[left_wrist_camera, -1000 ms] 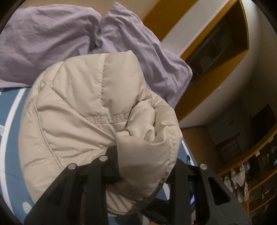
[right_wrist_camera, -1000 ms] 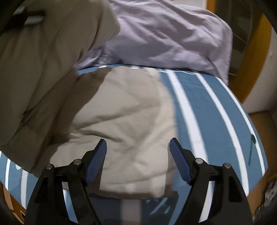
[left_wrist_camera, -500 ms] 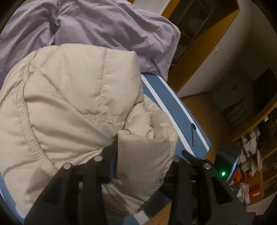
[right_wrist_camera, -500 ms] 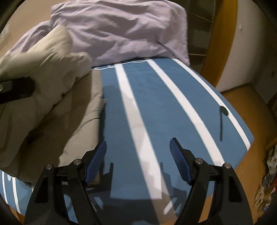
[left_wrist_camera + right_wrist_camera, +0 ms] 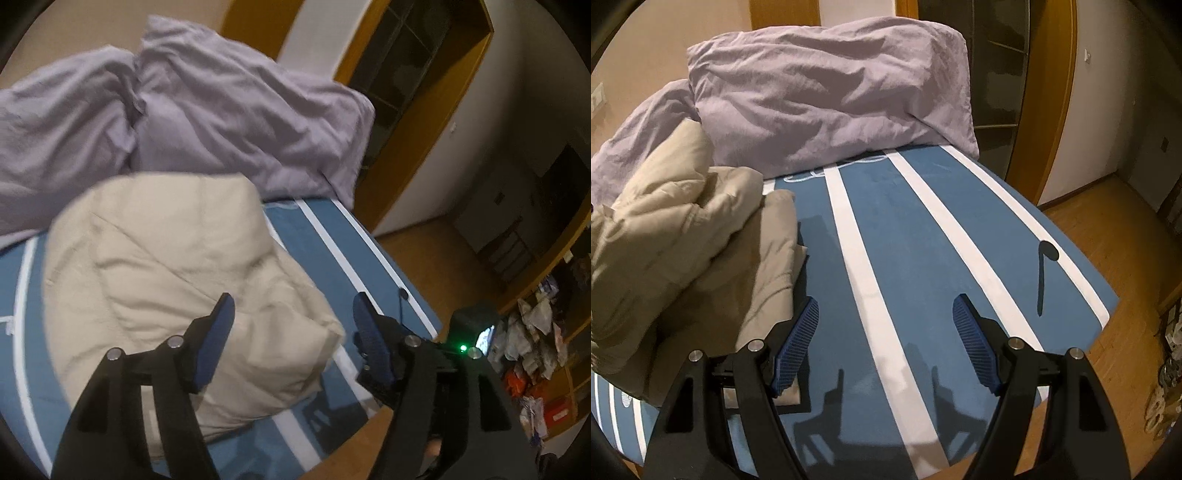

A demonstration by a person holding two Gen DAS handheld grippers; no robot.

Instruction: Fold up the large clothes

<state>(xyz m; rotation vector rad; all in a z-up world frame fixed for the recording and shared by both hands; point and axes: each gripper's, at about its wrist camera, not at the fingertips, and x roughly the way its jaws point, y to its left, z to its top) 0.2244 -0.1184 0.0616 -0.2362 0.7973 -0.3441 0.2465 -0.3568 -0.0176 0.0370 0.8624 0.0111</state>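
Left gripper: jaws parted, and they have just been opening. Blue pads clear of the cloth, nothing pressed between them. It hangs above the near right corner of the garment.
Right gripper: jaws set wide, nothing between them. Beneath it lies bare striped cover, just to the right of the garment's edge.
Jacket: one, beige, quilted and padded. It lies folded into a bulky bundle on the left half of the bed, held by neither gripper. Seen from the right wrist, a thick upper fold rests on a flatter lower layer.
Jacket, axis: the bundle's long side runs from the near edge of the bed toward the pillows, roughly in line with the stripes. Its far end touches or overlaps the pillows. Which end is collar and which is hem cannot be told.
Bed cover: one, blue with white stripes running near to far. The right half is bare apart from one dark thin object near the right edge; its kind cannot be told.
Pillows: two counted, lilac, creased, piled across the far end of the bed.
Beyond: wooden floor to the right, a dark shelf unit with a wooden frame behind the pillows, and cluttered shelves at far right in the left wrist view.
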